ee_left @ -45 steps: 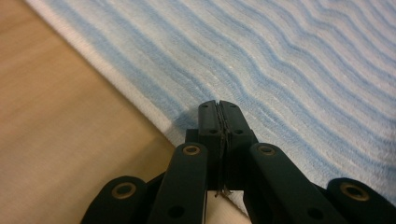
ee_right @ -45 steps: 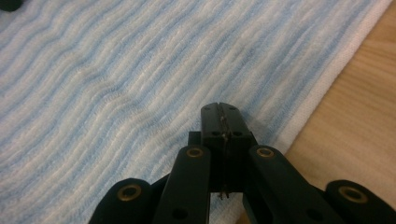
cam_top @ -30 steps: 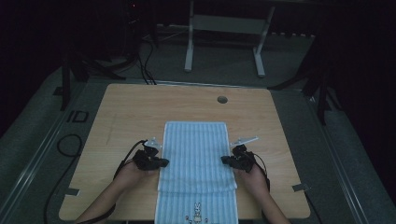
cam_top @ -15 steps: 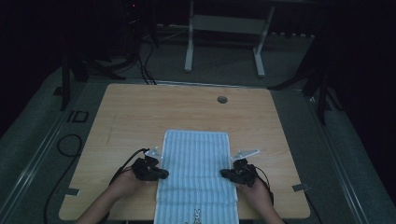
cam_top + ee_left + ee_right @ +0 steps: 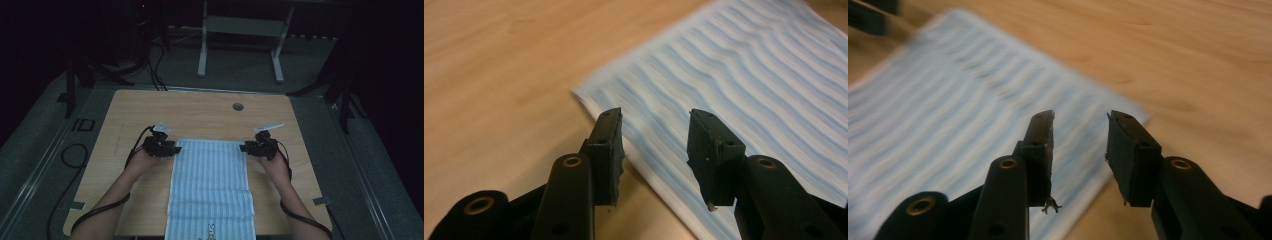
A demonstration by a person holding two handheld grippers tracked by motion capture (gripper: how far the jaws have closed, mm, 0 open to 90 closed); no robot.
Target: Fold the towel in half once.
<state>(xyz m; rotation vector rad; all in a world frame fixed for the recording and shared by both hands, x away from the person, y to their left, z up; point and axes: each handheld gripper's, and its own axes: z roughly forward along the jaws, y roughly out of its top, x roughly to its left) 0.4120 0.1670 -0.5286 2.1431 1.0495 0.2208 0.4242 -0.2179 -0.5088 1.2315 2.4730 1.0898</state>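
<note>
Now, striped towel flat, apparently released, jaws just opening.

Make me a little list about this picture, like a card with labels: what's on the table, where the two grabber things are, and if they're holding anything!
Table: light wooden table with a small round hole near its far edge
Cloth: blue-and-white striped towel, lying flat, its near end at the table's front edge
Left gripper: at the towel's far left corner, jaws have just been opening, nothing pinched
Right gripper: at the towel's far right corner, jaws have just been opening, nothing pinched
Holding anything: no, the towel lies loose on the table
</note>
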